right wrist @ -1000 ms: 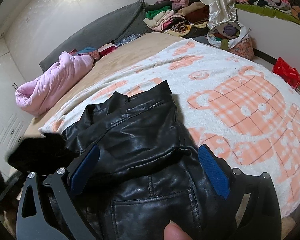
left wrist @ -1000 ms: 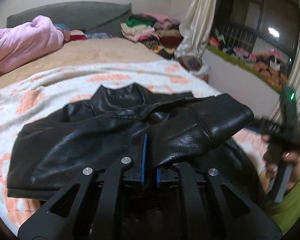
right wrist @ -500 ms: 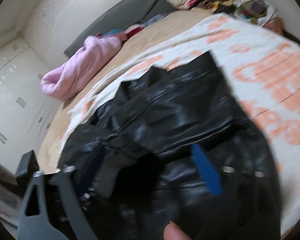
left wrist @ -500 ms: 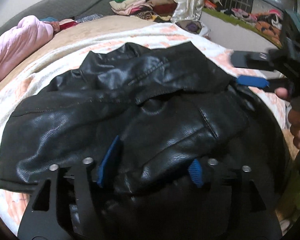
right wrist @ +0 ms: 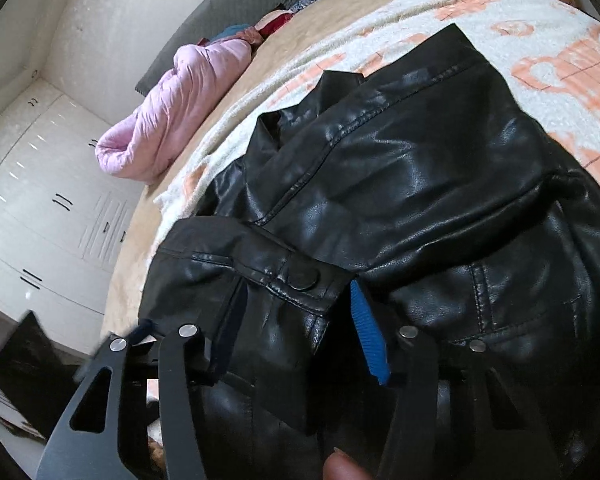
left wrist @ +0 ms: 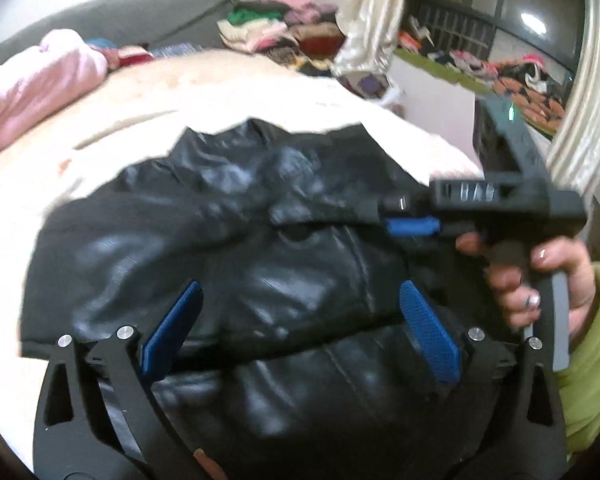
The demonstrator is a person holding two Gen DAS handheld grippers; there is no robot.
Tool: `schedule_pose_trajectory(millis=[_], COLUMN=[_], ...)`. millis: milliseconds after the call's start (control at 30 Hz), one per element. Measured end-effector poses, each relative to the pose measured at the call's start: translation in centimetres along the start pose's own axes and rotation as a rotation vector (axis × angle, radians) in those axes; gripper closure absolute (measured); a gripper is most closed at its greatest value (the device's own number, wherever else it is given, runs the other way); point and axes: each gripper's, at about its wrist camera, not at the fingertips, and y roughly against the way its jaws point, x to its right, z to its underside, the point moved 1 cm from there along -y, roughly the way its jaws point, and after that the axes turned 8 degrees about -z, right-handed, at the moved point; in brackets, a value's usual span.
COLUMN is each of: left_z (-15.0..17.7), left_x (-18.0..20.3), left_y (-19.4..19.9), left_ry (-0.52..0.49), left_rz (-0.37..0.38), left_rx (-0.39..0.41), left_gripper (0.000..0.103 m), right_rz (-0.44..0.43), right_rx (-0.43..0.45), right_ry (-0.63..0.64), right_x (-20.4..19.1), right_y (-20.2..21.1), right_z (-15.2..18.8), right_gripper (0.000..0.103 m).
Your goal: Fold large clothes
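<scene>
A black leather jacket (left wrist: 260, 240) lies folded on the white and orange blanket (left wrist: 380, 120) on the bed. My left gripper (left wrist: 300, 320) hovers over the jacket's near part, its jaws opening wide, blue pads (left wrist: 172, 328) clear of the leather. In the right wrist view the jacket (right wrist: 420, 160) fills the middle, and its sleeve cuff with a snap button (right wrist: 300, 276) lies between the fingers of my right gripper (right wrist: 300, 324). Those jaws are closing, with a small gap left beside the blue pad (right wrist: 368, 332). The left wrist view also shows the right gripper (left wrist: 412, 226) at the jacket's right edge, held by a hand (left wrist: 540, 280).
A pink quilt (right wrist: 180, 100) lies bunched at the bed's far left. Piled clothes (left wrist: 276, 28) sit beyond the bed by a pale curtain (left wrist: 364, 20). White wardrobe doors (right wrist: 40, 200) stand left of the bed. A green sleeve (left wrist: 588, 360) is at the right.
My left gripper has let go of the jacket fold and spread its jaws wide. My right gripper has swung left and down onto the sleeve cuff, its jaws narrowing.
</scene>
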Motion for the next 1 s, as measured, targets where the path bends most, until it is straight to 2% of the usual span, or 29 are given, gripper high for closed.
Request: schedule_pose_trajectory(millis=[133, 200, 267, 400, 467, 633, 767, 900, 1000], left_z=[-1.4, -2.0, -2.3, -2.5, -2.5, -2.2, -1.9, -2.3, -2.5], left_x=[-4.1, -7.1, -9.5, -14.9, -16.6, -19.2, -20.2, -20.3, -19.7], left_y=[0.8, 1.2, 1.5, 3.4, 4.4, 5.4, 5.0, 4.2, 2.8], left_ry=[0.094, 0.170, 0.232, 0.413, 0.457, 0.540, 0.592, 0.598, 0.585], left_rz=[-0.078, -0.147, -0.188, -0.192, -0.217, -0.270, -0.262, -0.245, -0.222], left_rx=[0.039, 0.056, 0.063, 0.116, 0.146, 0.175, 0.163, 0.152, 0.135], left_gripper=[0.010, 0.010, 0.010, 0.010, 0.010, 0.010, 0.010, 0.010, 0.010], right_rz=[0.038, 0.033, 0.005, 0.001, 0.012, 0.002, 0.010, 0.079, 0.136], right_rx=[-0.004, 0.015, 0.051, 0.114, 0.149, 0.208, 0.274, 0.333, 0.339], right_ry=[0.017, 0.038, 0.080, 0.223, 0.303, 0.474, 0.618, 0.692, 0.698], right_x=[-0.1, -0.5, -1.6, -4.9, -7.0, -11.6, -14.8, -14.9, -13.1], right_y=[-0.9, -1.0, -0.7, 0.0, 0.4, 2.0, 5.6, 8.6, 10.0], right_z=[0.2, 0.3, 0.2, -0.3, -0.8, -3.2, -5.5, -7.5, -8.4], right_gripper=[0.060, 0.063, 0.070, 0.084, 0.088, 0.091, 0.092, 0.092, 0.092])
